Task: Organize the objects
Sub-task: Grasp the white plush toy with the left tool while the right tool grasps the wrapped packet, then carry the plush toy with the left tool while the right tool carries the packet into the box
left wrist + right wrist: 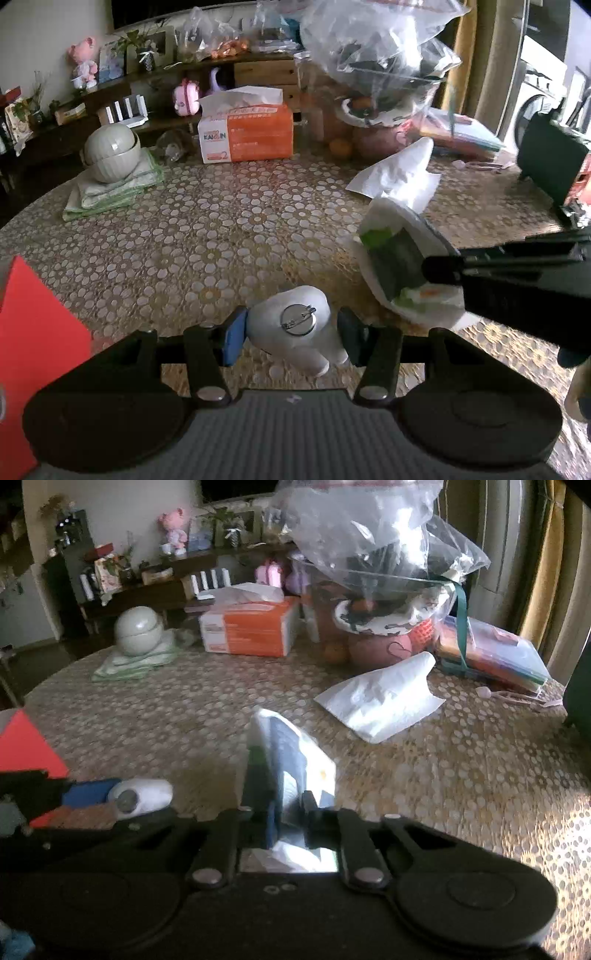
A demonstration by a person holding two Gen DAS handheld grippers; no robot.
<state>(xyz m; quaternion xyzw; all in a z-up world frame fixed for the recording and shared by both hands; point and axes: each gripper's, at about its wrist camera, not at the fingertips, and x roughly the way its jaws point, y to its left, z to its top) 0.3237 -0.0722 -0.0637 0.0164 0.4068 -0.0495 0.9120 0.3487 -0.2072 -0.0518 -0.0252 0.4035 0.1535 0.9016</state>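
At the far left of the bench [221, 236], two pale bowls [110, 151] sit stacked mouth to mouth on a folded green cloth [110, 192]; what they hold cannot be seen. A red box [33, 332] stands at the near left edge. Right of the bowls lies an orange tissue pack [247, 133] with a tissue poking from its top. Farther right, a large clear plastic bag [380, 48] of dark items rests on a clear container holding a patterned plate [384, 622] and oranges. A flat white bag [380, 698] lies on the bench in front of it.

In the near middle, the left tool [291, 332] is spread fairly wide around a white plush badge [295, 325] with its pin-back up; its blue pad touches the badge's left side, while the right finger sits just beside it. To the right, the right tool [284, 812] is closed narrow on a tissue packet [291, 760], white with dark and green print, held upright above the bench.
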